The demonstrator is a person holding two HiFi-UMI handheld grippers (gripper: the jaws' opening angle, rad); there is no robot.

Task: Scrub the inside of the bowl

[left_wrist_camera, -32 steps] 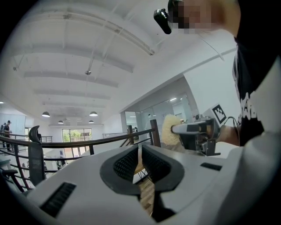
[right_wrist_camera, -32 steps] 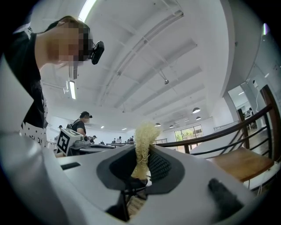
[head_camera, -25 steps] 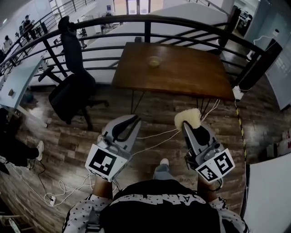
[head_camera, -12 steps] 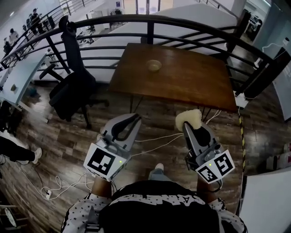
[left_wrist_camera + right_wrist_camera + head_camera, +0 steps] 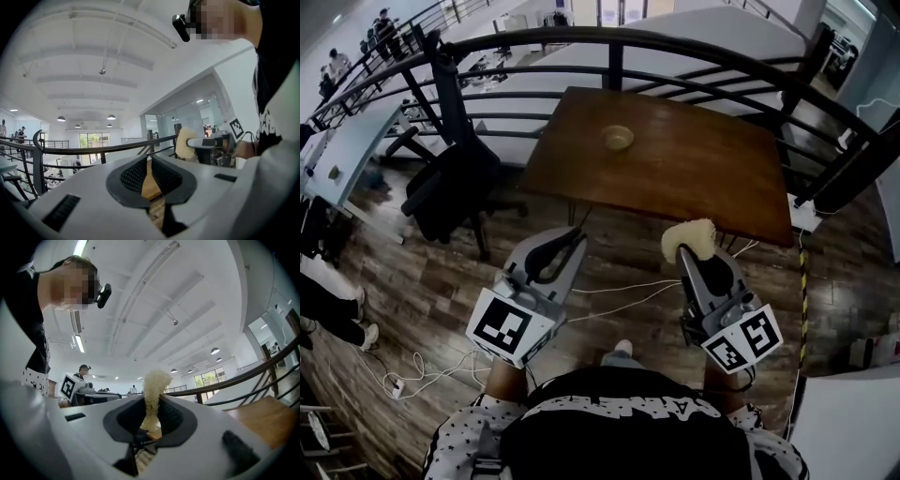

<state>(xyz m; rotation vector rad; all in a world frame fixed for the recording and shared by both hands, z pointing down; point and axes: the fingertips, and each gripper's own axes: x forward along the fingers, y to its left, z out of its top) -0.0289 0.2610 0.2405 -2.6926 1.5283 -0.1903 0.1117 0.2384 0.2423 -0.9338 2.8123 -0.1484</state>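
Well beyond both, on the table (image 5: 703,178), sits the bowl (image 5: 618,137); right gripper (image 5: 690,253) clamps sponge (image 5: 688,234), left gripper (image 5: 575,233) closed.

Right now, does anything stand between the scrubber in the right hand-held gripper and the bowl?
Nothing visible does. The bowl sits alone on the table; only bare tabletop and floor separate it from the right hand-held gripper, shut on the scrubber.

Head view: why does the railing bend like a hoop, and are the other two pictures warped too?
Head view: the wide lens likely bows the railing and the edges of the table; the light is even. Left gripper view: black rounded corners. Right gripper view: the same dark rim, bright ceiling lights, the sponge fairly sharp.
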